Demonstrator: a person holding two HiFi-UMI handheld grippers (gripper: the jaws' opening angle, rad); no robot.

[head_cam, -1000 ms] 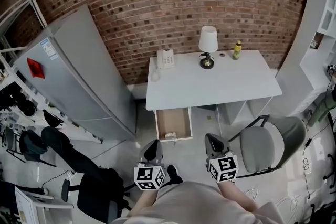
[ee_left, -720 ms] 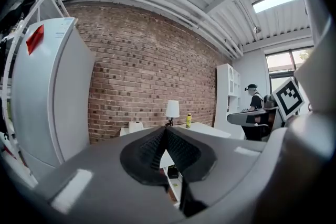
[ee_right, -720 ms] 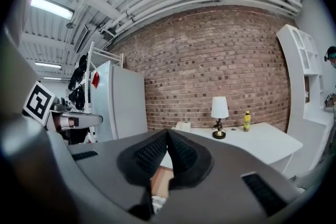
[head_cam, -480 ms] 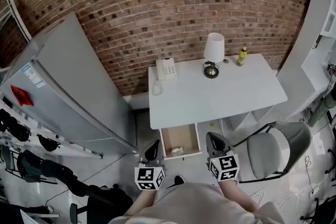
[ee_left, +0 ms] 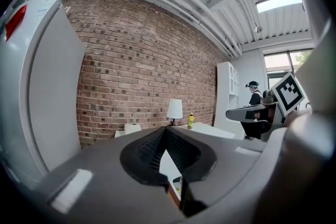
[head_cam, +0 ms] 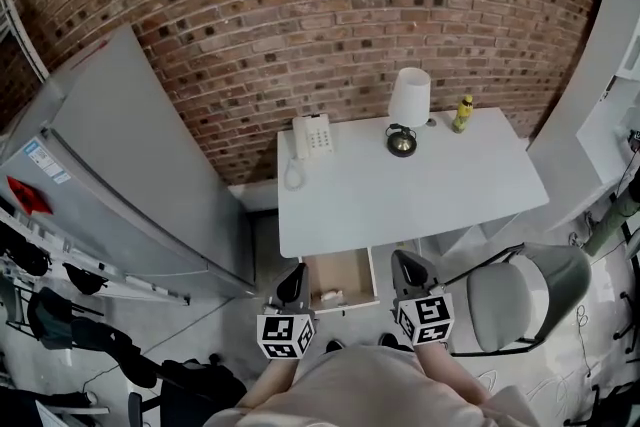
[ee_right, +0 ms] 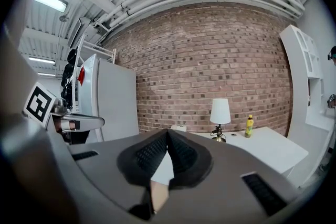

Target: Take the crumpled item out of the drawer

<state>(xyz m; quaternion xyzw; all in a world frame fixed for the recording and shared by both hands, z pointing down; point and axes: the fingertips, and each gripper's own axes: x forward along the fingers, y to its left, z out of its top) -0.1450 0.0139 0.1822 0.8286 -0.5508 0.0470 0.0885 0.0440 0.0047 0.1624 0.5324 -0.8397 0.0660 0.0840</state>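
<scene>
Head view is showing the left gripper point(head_cam: 293, 279) and right gripper point(head_cam: 405, 266) arriving closer to the counter point(head_cam: 400, 190), both jaws pressing together, empty. The crumpled item point(head_cam: 330, 296) is lying in the open drawer point(head_cam: 352, 267) between them, nearer the left jaws, now becoming reachable.

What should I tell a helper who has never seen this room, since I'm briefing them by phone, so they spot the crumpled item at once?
Start at the white rectangular desk against the red brick wall. Below its front edge, left of centre, a light wooden drawer stands pulled open. The small white crumpled wad lies in the drawer's near left corner; nothing else shows inside.
</scene>
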